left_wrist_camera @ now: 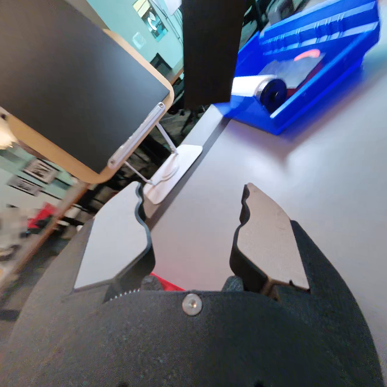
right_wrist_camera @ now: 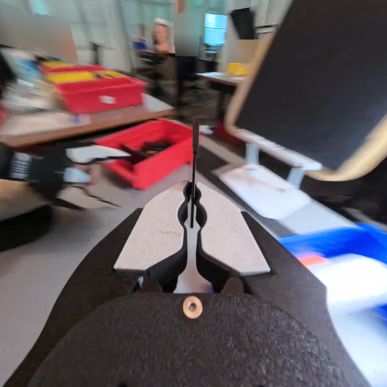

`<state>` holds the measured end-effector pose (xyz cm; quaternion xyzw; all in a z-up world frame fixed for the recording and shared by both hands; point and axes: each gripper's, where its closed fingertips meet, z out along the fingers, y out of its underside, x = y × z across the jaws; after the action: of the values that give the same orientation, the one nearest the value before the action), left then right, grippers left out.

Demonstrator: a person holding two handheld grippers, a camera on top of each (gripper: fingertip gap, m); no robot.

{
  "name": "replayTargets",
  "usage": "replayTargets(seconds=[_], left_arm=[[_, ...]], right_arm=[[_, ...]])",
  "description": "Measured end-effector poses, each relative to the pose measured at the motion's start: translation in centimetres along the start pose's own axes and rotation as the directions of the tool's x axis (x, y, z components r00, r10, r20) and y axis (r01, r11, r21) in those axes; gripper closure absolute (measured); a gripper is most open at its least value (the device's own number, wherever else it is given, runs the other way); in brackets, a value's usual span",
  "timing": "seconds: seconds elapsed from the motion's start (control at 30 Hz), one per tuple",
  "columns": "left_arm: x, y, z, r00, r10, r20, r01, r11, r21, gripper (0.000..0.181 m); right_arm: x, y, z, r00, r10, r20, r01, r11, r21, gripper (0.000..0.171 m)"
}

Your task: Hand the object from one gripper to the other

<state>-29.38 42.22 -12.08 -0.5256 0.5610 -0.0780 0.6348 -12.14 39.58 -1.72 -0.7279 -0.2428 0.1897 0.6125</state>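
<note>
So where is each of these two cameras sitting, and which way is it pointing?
Left wrist view: on the left gripper, looking along its open, empty fingers over a grey table toward a blue bin.
Right wrist view: on the right gripper, looking along fingers shut on a thin black rod, toward red bins.
Shared: the dark tablet on its white stand, and the blue bin.

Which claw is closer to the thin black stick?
Right. The right gripper is shut on the thin black stick, which pokes out past its fingertips. The left gripper is open over the grey table with nothing between its fingers.
</note>
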Motion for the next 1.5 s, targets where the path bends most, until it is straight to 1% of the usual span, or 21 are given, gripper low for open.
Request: replayTargets(seconds=[0.03,0.1,0.17,0.2,0.27,0.33,0.4,0.47,0.5,0.57,0.63,0.7,0.77,0.87,0.93,1.0,1.07,1.17,1.23,1.4,1.5], left_arm=[[-0.3,0.2,-0.1,0.996,-0.083,-0.034,0.083,0.996,0.012,0.097],[-0.1,0.4,-0.3,0.964,-0.234,-0.126,0.24,0.97,0.036,0.114],[0.0,0.5,-0.5,0.92,-0.338,-0.198,0.356,0.932,0.063,0.132],[0.0,0.5,-0.6,0.898,-0.378,-0.226,0.403,0.912,0.073,0.142],[-0.1,0.5,-0.8,0.848,-0.453,-0.273,0.489,0.869,0.077,0.149],[-0.4,0.5,-0.9,0.804,-0.514,-0.3,0.556,0.828,0.072,0.157],[-0.8,0.8,-0.9,0.768,-0.559,-0.313,0.604,0.794,0.066,0.166],[-1.2,1.1,-1.0,0.735,-0.594,-0.325,0.642,0.765,0.055,0.176],[-1.2,1.1,-1.0,0.724,-0.603,-0.335,0.654,0.755,0.054,0.181],[-1.5,1.3,-0.9,0.717,-0.608,-0.341,0.663,0.746,0.066,0.181],[-1.7,1.7,-0.7,0.725,-0.604,-0.332,0.659,0.748,0.079,0.181],[-1.8,1.9,-0.6,0.722,-0.604,-0.337,0.664,0.743,0.09,0.181],[-2.5,2.1,-0.7,0.737,-0.597,-0.316,0.654,0.748,0.113,0.181],[-4.7,2.2,-1.1,0.77,-0.585,-0.255,0.631,0.757,0.169,0.181],[-7.2,2.5,-1.7,0.773,-0.604,-0.194,0.634,0.748,0.195,0.181],[-10.6,3.5,-2.5,0.769,-0.632,-0.095,0.636,0.742,0.21,0.181],[-14.3,4.8,-3.3,0.748,-0.663,-0.007,0.65,0.73,0.211,0.181],[-18.7,7.6,-3.5,0.706,-0.705,0.07,0.693,0.707,0.138,0.181],[-21.0,9.8,-2.8,0.71,-0.696,0.111,0.695,0.717,0.05,0.178],[-23.6,16.5,0.7,0.849,-0.498,0.179,0.529,0.792,-0.303,0.162],[-23.2,20.5,2.8,0.921,-0.364,0.135,0.379,0.767,-0.517,0.153]], right_arm=[[3.4,-0.7,-1.2,0.983,-0.109,-0.149,0.103,0.994,-0.045,0.17],[9.3,-1.0,-3.6,0.854,-0.37,-0.366,0.313,0.927,-0.206,0.169],[12.7,0.5,-4.7,0.726,-0.554,-0.408,0.444,0.83,-0.338,0.169],[13.5,1.7,-4.8,0.695,-0.594,-0.406,0.477,0.803,-0.358,0.169],[14.4,5.7,-4.3,0.691,-0.606,-0.394,0.474,0.792,-0.385,0.169],[15.3,11.3,-4.4,0.701,-0.615,-0.361,0.389,0.754,-0.529,0.165],[15.7,16.1,-5.6,0.703,-0.64,-0.309,0.276,0.646,-0.711,0.154],[14.9,17.5,-6.7,0.667,-0.694,-0.271,0.246,0.549,-0.799,0.128],[13.9,17.1,-6.9,0.647,-0.714,-0.268,0.259,0.537,-0.803,0.124],[11.7,15.8,-6.9,0.647,-0.704,-0.292,0.279,0.576,-0.769,0.115],[8.8,14.9,-6.2,0.722,-0.626,-0.294,0.29,0.66,-0.693,0.101],[5.7,13.3,-4.8,0.794,-0.537,-0.283,0.322,0.768,-0.553,0.097],[2.6,11.7,-3.4,0.855,-0.444,-0.268,0.324,0.86,-0.393,0.099],[-1.0,9.9,-1.1,0.924,-0.303,-0.234,0.274,0.95,-0.15,0.117],[-2.6,9.5,0.4,0.96,-0.197,-0.197,0.201,0.979,0.004,0.139],[-3.7,9.8,1.8,0.987,-0.09,-0.137,0.108,0.986,0.127,0.17],[-4.7,11.1,3.0,0.998,-0.028,-0.059,0.038,0.985,0.168,0.171],[-5.1,14.1,4.3,0.998,-0.026,-0.052,0.032,0.994,0.105,0.171],[-5.6,14.8,4.6,0.997,-0.054,-0.052,0.058,0.994,0.091,0.171],[-7.7,14.7,4.8,1.0,-0.012,0.025,0.01,0.996,0.092,0.171],[-7.6,15.1,4.8,0.999,-0.038,0.005,0.038,0.996,0.076,0.171]])
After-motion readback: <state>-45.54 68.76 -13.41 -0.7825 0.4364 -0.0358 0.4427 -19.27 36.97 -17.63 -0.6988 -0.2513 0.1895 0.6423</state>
